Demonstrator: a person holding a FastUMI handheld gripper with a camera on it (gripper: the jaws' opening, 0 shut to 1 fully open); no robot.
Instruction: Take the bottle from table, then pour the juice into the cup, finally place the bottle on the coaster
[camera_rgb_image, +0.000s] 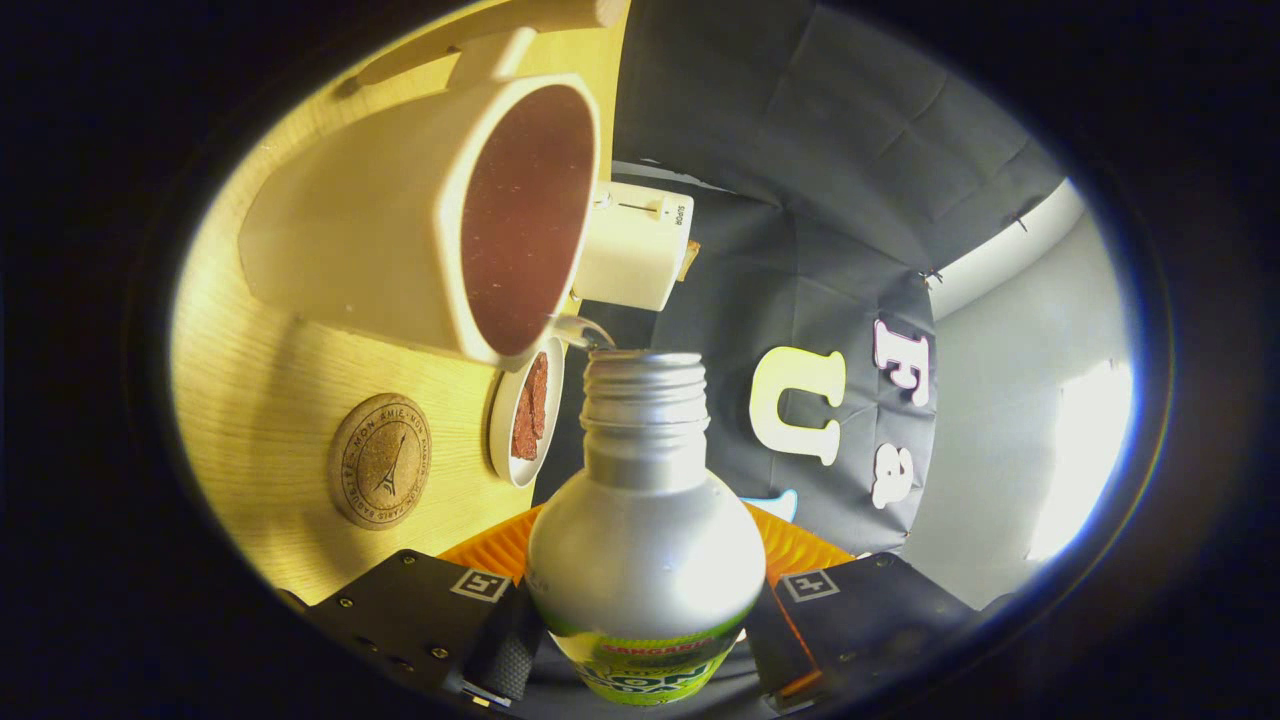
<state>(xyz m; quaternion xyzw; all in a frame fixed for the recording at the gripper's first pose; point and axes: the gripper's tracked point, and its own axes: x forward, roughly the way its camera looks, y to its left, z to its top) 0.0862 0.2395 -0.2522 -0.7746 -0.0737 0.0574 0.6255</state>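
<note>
My gripper (645, 640) is clamped on the bottle (645, 530), one finger pressed to each side of its lower body, just above the green label band. The bottle is silver metal with a threaded neck, cap off, held tilted so the whole scene reads rotated. Its open mouth sits right at the rim of the cup (430, 220), a cream mug with a dark reddish-brown inside, and a thin clear stream (580, 330) bridges mouth and rim. The cup stands on the light wooden table (260, 400). Near the cup I see the round cork coaster (379, 461), bare, with a tower emblem stamped on it. Beside that is a small white plate (505, 430) carrying something reddish-brown. Beyond the cup stands a cream boxy appliance (630, 245), possibly a toaster; I cannot tell.
</note>
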